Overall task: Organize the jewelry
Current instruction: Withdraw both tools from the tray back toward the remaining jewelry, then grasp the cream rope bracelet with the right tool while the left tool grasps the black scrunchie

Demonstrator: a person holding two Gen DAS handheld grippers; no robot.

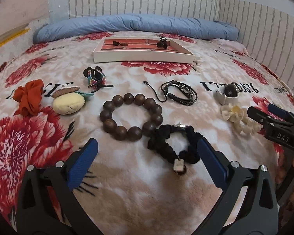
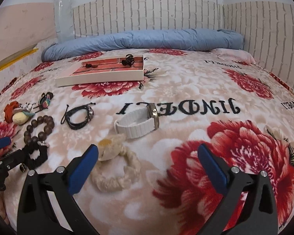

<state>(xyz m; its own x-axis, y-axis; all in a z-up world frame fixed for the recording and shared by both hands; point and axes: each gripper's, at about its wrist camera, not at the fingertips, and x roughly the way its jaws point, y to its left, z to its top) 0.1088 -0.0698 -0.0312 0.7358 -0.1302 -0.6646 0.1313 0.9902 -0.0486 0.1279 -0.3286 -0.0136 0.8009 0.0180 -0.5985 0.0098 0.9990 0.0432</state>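
My left gripper [image 1: 147,154] is open over a black scrunchie [image 1: 172,145] on the floral blanket, its right finger touching the scrunchie. A brown wooden bead bracelet [image 1: 130,116] lies just beyond. My right gripper [image 2: 147,156] is open above a cream scrunchie [image 2: 115,166], which lies by its left finger. A white-strap watch [image 2: 139,122] lies ahead of it. A white tray [image 1: 143,56] with a brick-pattern floor sits farther back and holds two dark small items. A black cord bracelet [image 1: 179,94] lies mid-blanket.
An orange scrunchie [image 1: 29,99], a yellow plush clip [image 1: 68,103] and a colourful hair clip [image 1: 96,77] lie at the left. A rolled blue quilt [image 1: 135,25] lines the far edge by the wall. The right gripper shows in the left wrist view [image 1: 262,117].
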